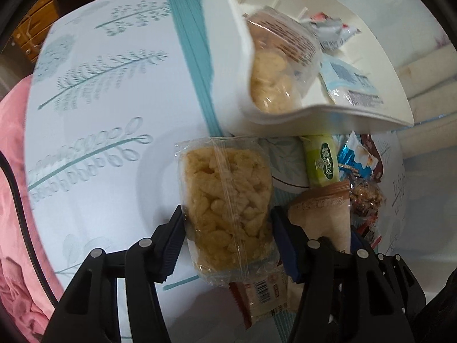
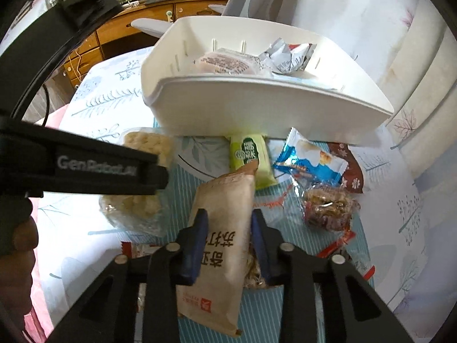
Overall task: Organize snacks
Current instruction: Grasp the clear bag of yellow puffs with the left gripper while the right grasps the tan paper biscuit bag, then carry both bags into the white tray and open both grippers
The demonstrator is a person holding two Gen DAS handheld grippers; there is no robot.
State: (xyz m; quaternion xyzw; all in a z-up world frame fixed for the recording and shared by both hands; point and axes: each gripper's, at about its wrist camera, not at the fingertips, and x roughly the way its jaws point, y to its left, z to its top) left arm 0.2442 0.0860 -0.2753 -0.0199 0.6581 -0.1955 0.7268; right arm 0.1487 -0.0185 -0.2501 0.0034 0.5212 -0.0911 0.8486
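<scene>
Between the left gripper's (image 1: 227, 243) blue pads sits a clear packet of yellow puffed snack (image 1: 225, 200), pinched at its sides and held over the leaf-print tablecloth (image 1: 94, 108). Just beside it, the right gripper (image 2: 228, 245) is clamped on a tan paper-look biscuit pack (image 2: 220, 237) with dark printed characters, its far tip reaching a green wrapped bar (image 2: 251, 157). Next to that bar lie a blue-and-white wrapper (image 2: 310, 163) and a clear packet of brown nut brittle (image 2: 328, 208), with a brown snowflake wrapper (image 2: 352, 171) partly under them. Behind this loose pile stands a white plastic bin (image 2: 257, 108), already holding a bag of round cookies (image 1: 274, 65) and some silver-blue packets (image 2: 285, 54). A pink cloth (image 1: 11, 171) lies at the table's edge
</scene>
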